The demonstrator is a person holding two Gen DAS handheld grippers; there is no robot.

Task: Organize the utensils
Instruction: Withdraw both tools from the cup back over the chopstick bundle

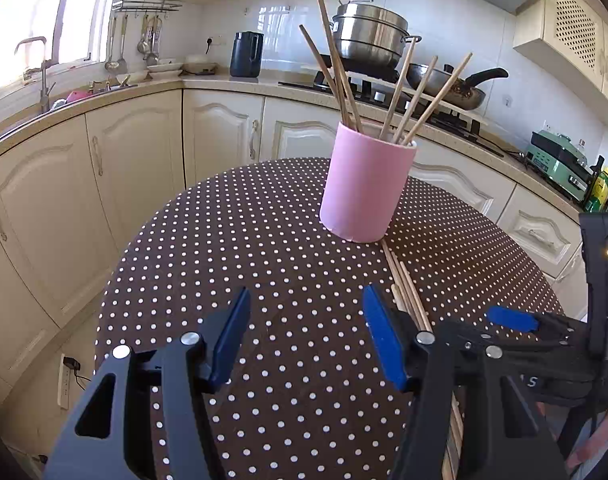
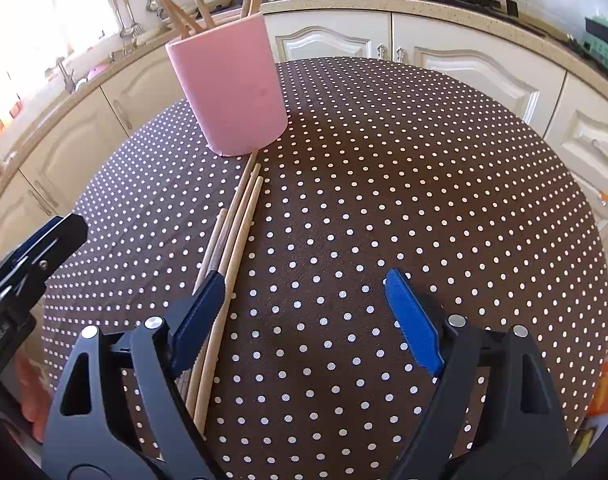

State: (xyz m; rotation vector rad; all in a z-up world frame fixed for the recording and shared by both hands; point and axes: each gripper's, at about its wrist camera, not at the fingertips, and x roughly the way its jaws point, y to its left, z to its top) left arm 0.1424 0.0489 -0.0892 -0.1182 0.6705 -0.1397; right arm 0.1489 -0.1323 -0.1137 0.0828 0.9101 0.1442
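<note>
My left tool (image 1: 306, 336) hangs low over the round tabletop (image 1: 231, 240), its blue-padded fingers spread wide with only polka-dot cloth between them. My right tool (image 2: 306, 312) is likewise spread and grips nothing; its left pad (image 2: 199, 312) sits over the loose chopsticks (image 2: 239, 224) without pinching them, though I cannot tell whether it touches the wood.

From the left wrist camera I see the pink utensil holder (image 1: 364, 188) standing upright toward the far side of the tabletop, with several wooden chopsticks (image 1: 408, 92) fanned out of its mouth, some leaning left and some right. The loose chopsticks lie flat in a rough bundle on the cloth, running from the foot of the holder back toward me. In the right wrist view the farthest tip reaches the base of the holder (image 2: 231, 80), touching or nearly so. In the left wrist view the bundle (image 1: 408, 292) passes just behind my left tool's right pad (image 1: 382, 336), and the right tool (image 1: 512, 320) shows at the frame's right edge.

Behind the tabletop I see cream cabinets (image 1: 219, 136), a steel steamer pot (image 1: 370, 32) and a frying pan (image 1: 456, 84) on the hob.
</note>
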